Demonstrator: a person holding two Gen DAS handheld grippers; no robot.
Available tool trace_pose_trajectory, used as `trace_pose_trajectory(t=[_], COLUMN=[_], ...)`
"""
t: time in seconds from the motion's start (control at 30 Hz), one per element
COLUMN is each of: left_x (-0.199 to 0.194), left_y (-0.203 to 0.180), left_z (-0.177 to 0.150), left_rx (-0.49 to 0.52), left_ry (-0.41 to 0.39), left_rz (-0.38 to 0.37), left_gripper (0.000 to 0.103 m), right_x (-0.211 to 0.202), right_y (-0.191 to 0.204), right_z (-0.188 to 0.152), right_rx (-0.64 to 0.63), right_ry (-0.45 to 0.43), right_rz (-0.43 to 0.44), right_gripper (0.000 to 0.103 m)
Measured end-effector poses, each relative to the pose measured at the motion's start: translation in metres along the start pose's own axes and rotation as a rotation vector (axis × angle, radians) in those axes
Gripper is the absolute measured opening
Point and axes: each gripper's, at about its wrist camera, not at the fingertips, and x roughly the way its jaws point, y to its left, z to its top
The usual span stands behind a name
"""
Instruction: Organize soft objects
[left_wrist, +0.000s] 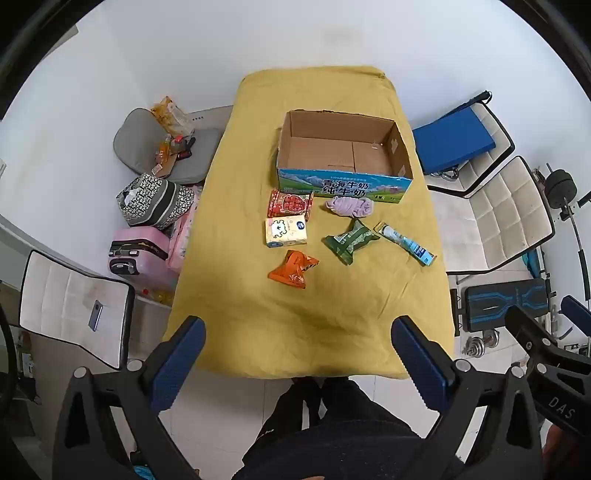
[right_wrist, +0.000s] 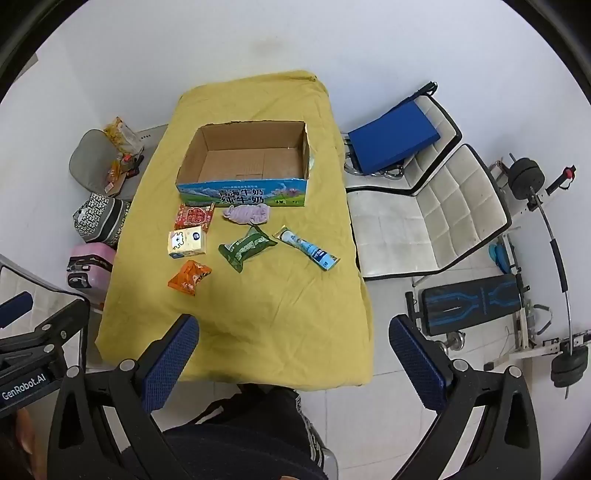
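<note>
An open cardboard milk box (left_wrist: 343, 181) (right_wrist: 243, 194) stands empty on a yellow-covered table (left_wrist: 303, 306) (right_wrist: 258, 317). In front of it lie a red packet (left_wrist: 290, 203) (right_wrist: 194, 216), a purple cloth bundle (left_wrist: 349, 206) (right_wrist: 246, 214), a yellow tissue pack (left_wrist: 286, 232) (right_wrist: 186, 242), a green packet (left_wrist: 351, 240) (right_wrist: 245, 247), a light blue tube (left_wrist: 404, 242) (right_wrist: 308, 247) and an orange packet (left_wrist: 293, 269) (right_wrist: 188, 277). My left gripper (left_wrist: 297, 358) and right gripper (right_wrist: 293, 358) are open and empty, above the table's near edge.
Bags, a pink suitcase (left_wrist: 135, 251) and a grey cushion (left_wrist: 147, 147) sit left of the table. White chairs (right_wrist: 424, 218), a blue pad (right_wrist: 391, 142) and weight equipment (right_wrist: 476, 302) stand to the right. A white wall is behind.
</note>
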Motion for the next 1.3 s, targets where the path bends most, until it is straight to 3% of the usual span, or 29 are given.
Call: trace_pose_trajectory(t=[0.03, 0.37, 1.3], left_x=[0.0, 0.002, 0.001], left_y=[0.0, 0.009, 0.005], left_z=[0.0, 0.001, 0.011], left_rx=[0.0, -0.011, -0.019], left_ry=[0.004, -0.011, -0.019], left_rz=[-0.004, -0.012, 0.004], left_gripper=[0.103, 0.103, 0.103], right_x=[0.0, 0.003, -0.003], right_y=[0.001, 0.001, 0.004], right_z=[0.0, 0.018, 0.017], right_rx=[-0.011, -0.022, -0.022], right_ry=[0.002, 0.002, -0.041], right_rz=[-0.028, -0.013, -0.007], right_gripper=[0.103, 0.103, 0.103])
